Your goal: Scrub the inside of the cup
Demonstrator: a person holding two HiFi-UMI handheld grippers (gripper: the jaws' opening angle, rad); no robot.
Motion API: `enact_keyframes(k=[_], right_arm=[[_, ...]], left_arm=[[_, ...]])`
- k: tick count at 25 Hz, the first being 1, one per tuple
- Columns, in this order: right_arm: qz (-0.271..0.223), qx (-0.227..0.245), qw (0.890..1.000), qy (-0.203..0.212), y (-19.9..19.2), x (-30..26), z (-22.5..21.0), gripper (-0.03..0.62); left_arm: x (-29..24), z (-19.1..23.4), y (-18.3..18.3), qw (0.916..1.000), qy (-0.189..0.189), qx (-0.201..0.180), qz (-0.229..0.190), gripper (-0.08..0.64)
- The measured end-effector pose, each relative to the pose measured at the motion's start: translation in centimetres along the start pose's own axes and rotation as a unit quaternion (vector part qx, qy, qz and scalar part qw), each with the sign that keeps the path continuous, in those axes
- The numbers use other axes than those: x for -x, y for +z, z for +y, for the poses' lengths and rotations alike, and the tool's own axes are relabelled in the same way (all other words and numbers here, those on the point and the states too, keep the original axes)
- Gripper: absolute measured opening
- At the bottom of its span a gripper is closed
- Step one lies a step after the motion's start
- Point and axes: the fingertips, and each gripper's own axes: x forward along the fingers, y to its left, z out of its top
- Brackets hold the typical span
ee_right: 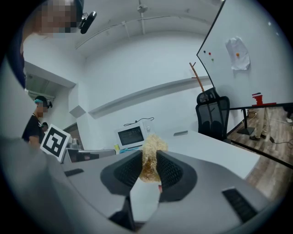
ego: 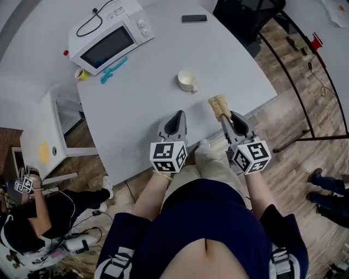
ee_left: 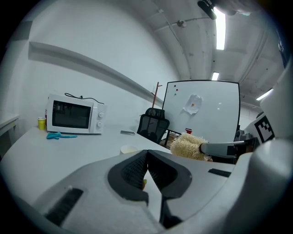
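A white cup (ego: 186, 80) stands upright on the grey table (ego: 131, 114), ahead of both grippers and apart from them; its rim (ee_left: 129, 149) peeks over the jaws in the left gripper view. My left gripper (ego: 175, 117) hovers near the table's front edge, its jaws shut with nothing between them (ee_left: 146, 155). To its right, my right gripper (ego: 227, 116) is shut on a tan fibrous scrubber (ego: 220, 105), which sticks out past the pads (ee_right: 149, 151). The cup's inside is hidden from the gripper views.
A white microwave (ego: 109, 35) stands at the table's far left, with a teal tool (ego: 113, 70) and a small yellow cup (ego: 80, 74) beside it. A dark phone (ego: 194, 18) lies at the far edge. A black chair (ego: 245, 16) stands beyond. A person (ego: 32, 218) sits at lower left.
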Motion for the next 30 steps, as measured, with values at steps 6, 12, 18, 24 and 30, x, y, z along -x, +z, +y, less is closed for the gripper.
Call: enact_keyframes(k=[6,12,18,24,30], right_arm=[[-0.010,0.008,1.000,-0.011,-0.2,3.4,1.9,0.106],[-0.011,0.020,1.000,-0.007,-1.1,6.1,4.1,0.106],[-0.006,0.029,1.000,-0.001,-2.0,7.5,5.4,0.104],[-0.002,0.030,1.000,-0.008,-2.4,7.5,5.6,0.103],[-0.004,0.033,0.999,-0.004,-2.2,6.7,6.3,0.103]], left_arm=[[3.1,-1.9,-0.6,1.0000,-0.007,0.004,-0.002,0.018],[6.4,-3.0,-2.4,0.9999,-0.009,-0.005,0.004,0.017],[8.5,-3.3,-3.7,0.9999,-0.004,0.005,0.010,0.017],[8.9,-3.3,-3.4,0.9999,-0.001,0.003,0.010,0.017],[9.0,-2.9,-3.3,0.9999,-0.004,0.010,0.011,0.017]])
